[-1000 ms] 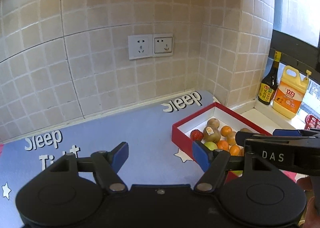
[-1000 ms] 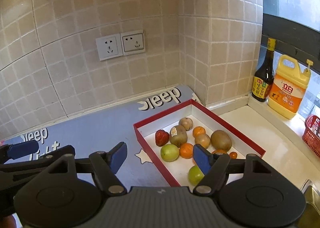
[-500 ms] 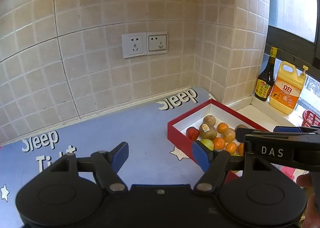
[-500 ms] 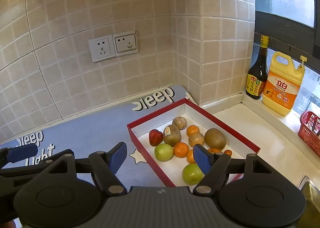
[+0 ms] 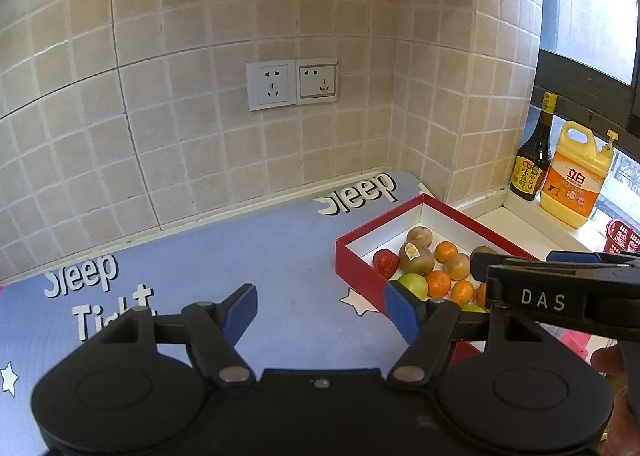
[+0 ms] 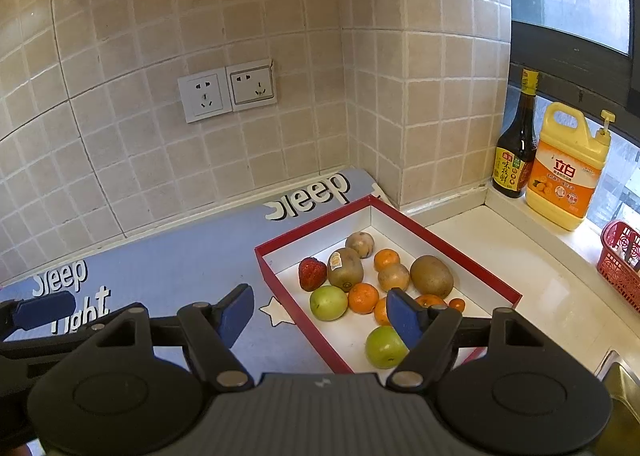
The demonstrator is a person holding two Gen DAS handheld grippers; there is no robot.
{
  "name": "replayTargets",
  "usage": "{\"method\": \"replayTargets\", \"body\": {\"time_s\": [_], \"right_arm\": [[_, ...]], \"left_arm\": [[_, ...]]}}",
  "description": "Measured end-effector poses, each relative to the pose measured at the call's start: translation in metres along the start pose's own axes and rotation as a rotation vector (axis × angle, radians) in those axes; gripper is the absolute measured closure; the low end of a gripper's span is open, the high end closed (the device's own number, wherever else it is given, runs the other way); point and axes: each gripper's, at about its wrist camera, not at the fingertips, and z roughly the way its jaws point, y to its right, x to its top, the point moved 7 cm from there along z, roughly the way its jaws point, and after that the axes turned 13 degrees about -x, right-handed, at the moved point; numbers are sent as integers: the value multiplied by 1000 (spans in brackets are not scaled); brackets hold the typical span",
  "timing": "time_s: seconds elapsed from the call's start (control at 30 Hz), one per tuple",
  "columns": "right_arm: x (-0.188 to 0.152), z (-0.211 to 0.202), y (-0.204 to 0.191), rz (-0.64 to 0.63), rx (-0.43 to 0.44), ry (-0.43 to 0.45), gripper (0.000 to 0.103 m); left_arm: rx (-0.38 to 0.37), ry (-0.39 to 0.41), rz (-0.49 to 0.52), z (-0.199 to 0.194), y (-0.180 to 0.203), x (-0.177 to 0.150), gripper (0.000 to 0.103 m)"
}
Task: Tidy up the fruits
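Observation:
A red box (image 6: 276, 278) with a white inside lies on the blue mat and holds mixed fruit: a strawberry (image 6: 311, 273), kiwis (image 6: 431, 276), several small oranges (image 6: 363, 297) and two green apples (image 6: 328, 302). The box also shows in the left wrist view (image 5: 358, 266). My right gripper (image 6: 320, 316) is open and empty, above the box's near left edge. My left gripper (image 5: 320, 308) is open and empty over the mat, left of the box. The right gripper's side (image 5: 560, 296) hides part of the fruit in the left wrist view.
A blue mat (image 5: 240, 268) with white lettering covers the counter. Tiled walls meet in a corner behind the box. A dark sauce bottle (image 6: 516, 144) and a yellow detergent jug (image 6: 568, 172) stand on the window sill. A red basket (image 6: 620, 260) sits far right.
Both grippers have drawn back and risen slightly, so the box and fruit sit lower and farther in view. Both stay open and empty.

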Motion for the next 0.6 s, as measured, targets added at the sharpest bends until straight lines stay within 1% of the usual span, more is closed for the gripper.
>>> {"method": "replayTargets", "body": {"time_s": [0.6], "right_arm": [[-1,-1,-1,0,13,-4,28]], "left_arm": [[11,2,0,-6,-1,-1,20]]}}
